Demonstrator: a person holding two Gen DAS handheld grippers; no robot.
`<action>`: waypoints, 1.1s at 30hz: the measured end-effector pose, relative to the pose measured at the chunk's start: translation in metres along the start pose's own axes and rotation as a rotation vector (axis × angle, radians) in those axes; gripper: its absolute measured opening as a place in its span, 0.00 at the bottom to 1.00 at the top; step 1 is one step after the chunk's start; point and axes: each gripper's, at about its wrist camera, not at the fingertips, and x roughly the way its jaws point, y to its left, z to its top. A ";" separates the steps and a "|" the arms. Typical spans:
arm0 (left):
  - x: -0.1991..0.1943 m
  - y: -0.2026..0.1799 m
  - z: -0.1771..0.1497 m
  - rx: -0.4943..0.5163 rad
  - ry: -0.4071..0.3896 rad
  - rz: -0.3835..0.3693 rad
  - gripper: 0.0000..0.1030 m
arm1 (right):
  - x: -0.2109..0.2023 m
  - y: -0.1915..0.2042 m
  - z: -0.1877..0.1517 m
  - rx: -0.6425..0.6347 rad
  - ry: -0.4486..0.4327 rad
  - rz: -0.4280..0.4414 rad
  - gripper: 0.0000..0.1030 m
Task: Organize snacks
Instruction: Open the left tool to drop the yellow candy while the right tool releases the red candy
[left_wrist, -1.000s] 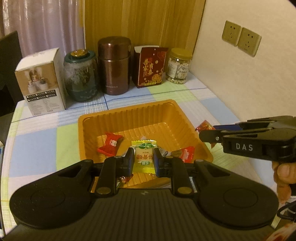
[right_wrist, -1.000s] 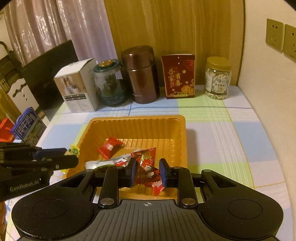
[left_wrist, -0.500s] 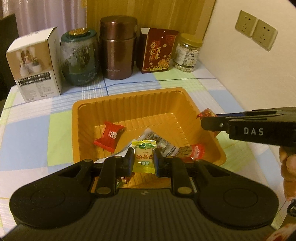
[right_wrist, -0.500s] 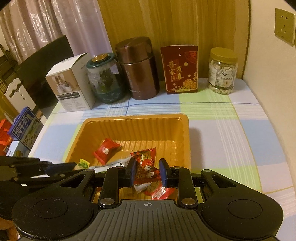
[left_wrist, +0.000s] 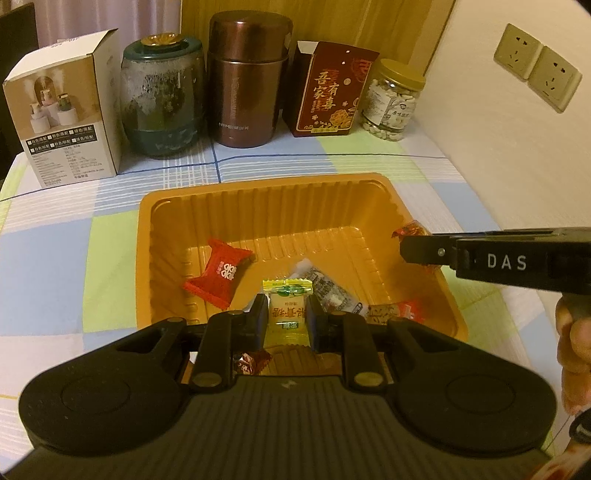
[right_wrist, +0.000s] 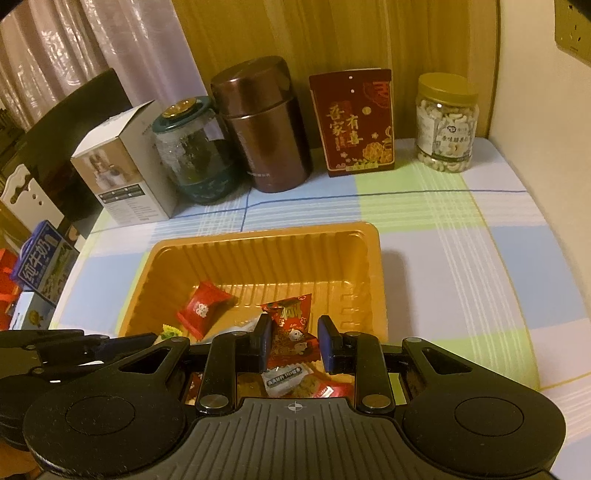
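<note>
Both claws now hang over the orange tray (left_wrist: 173, 236), each lower and further in over it than a second ago; in both wrist views the tray fills more of the picture and its near rim has slipped under the claw bodies.

Left claw (left_wrist: 286, 314): clamped narrow on a yellow candy (left_wrist: 286, 312), green-topped wrapper upright between the pads. Grip unchanged over the last second.

Right claw (right_wrist: 295, 341): pinched on a red snack packet (right_wrist: 290, 325), packet tilted, its top corner standing above the fingers. Grip likewise unchanged. From the left wrist view this claw enters side-on from the right, above the tray's right rim, with the packet's crumpled end showing past its tip.

Already in the tray: a red wrapped candy (left_wrist: 219, 273) at left of the floor, a silver-grey wrapped piece (left_wrist: 328, 291) mid-floor, a red-and-clear wrapped piece (left_wrist: 395, 310) at the near right corner, and a small dark red candy (left_wrist: 253, 362) under the left claw.

Tray sits on the checked surface (right_wrist: 480, 258), well apart from the jars and boxes along the wall.

Judgement: carry phase about finished; both items appear to be over the tray interior, so release seems the step in hand. No snacks visible loose on the cloth, though the near edge is hidden.
</note>
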 end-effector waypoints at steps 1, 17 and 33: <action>0.002 0.001 0.000 -0.005 0.001 -0.002 0.19 | 0.001 0.000 0.000 0.003 0.002 0.001 0.26; 0.013 0.004 0.003 -0.025 0.009 0.003 0.19 | 0.012 -0.002 0.000 0.013 0.014 -0.001 0.26; 0.014 0.004 0.007 -0.017 -0.011 0.041 0.37 | 0.012 -0.001 0.003 0.012 0.011 -0.002 0.26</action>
